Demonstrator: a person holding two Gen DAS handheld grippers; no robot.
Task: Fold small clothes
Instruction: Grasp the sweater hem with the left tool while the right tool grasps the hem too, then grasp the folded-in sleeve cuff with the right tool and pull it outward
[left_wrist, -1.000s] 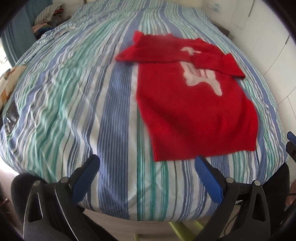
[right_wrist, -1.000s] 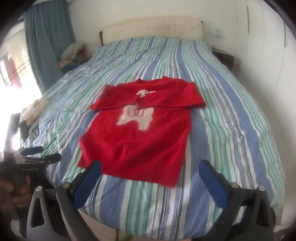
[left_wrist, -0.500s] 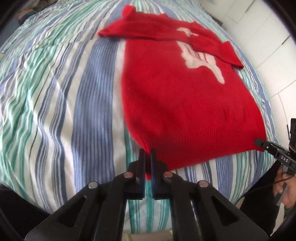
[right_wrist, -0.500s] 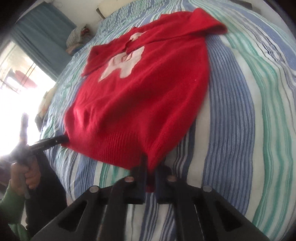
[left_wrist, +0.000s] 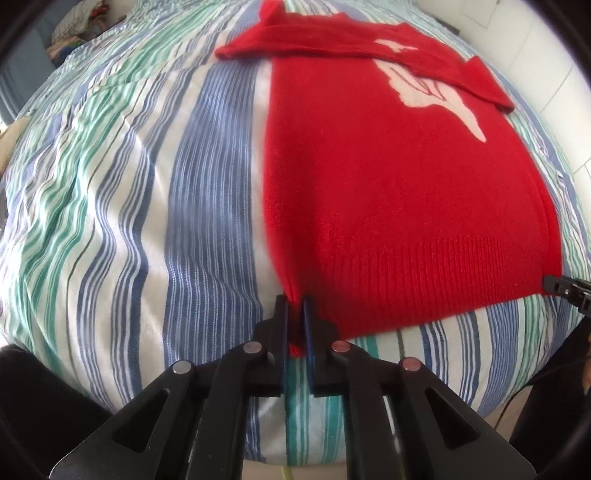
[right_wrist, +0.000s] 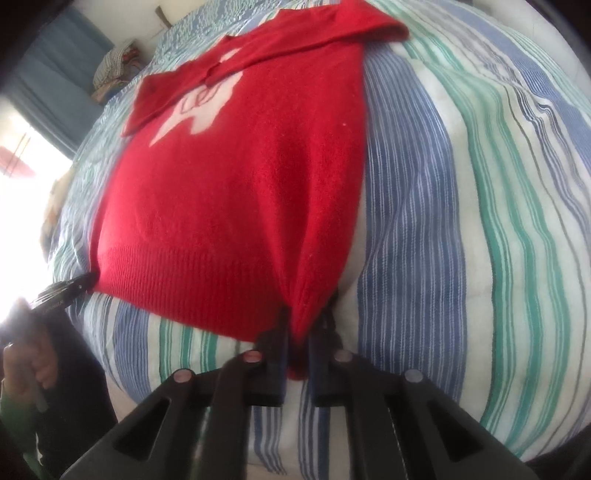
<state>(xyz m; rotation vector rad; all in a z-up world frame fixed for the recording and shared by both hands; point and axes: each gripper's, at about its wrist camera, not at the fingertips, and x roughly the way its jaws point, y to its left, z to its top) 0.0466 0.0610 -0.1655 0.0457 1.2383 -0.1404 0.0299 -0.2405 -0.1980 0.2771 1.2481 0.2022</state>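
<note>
both fingers clamped on red sweater (left_wrist: 388, 192) hem corners, l (left_wrist: 294, 328) & r (right_wrist: 297, 343); body runs away from me up bed (left_wrist: 129, 184), so fold goes fwd.

Striped bed (left_wrist: 207, 206), red sweater (left_wrist: 399, 192) flat on it, sleeves folded

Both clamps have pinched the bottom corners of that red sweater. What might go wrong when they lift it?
The left hand-held gripper pinches only the very corner of the sweater, so the knit might slip out. The right hand-held gripper holds a bunched fold, which could leave a crooked crease. The sleeves folded across the chest may flop open as the hem rises.
</note>
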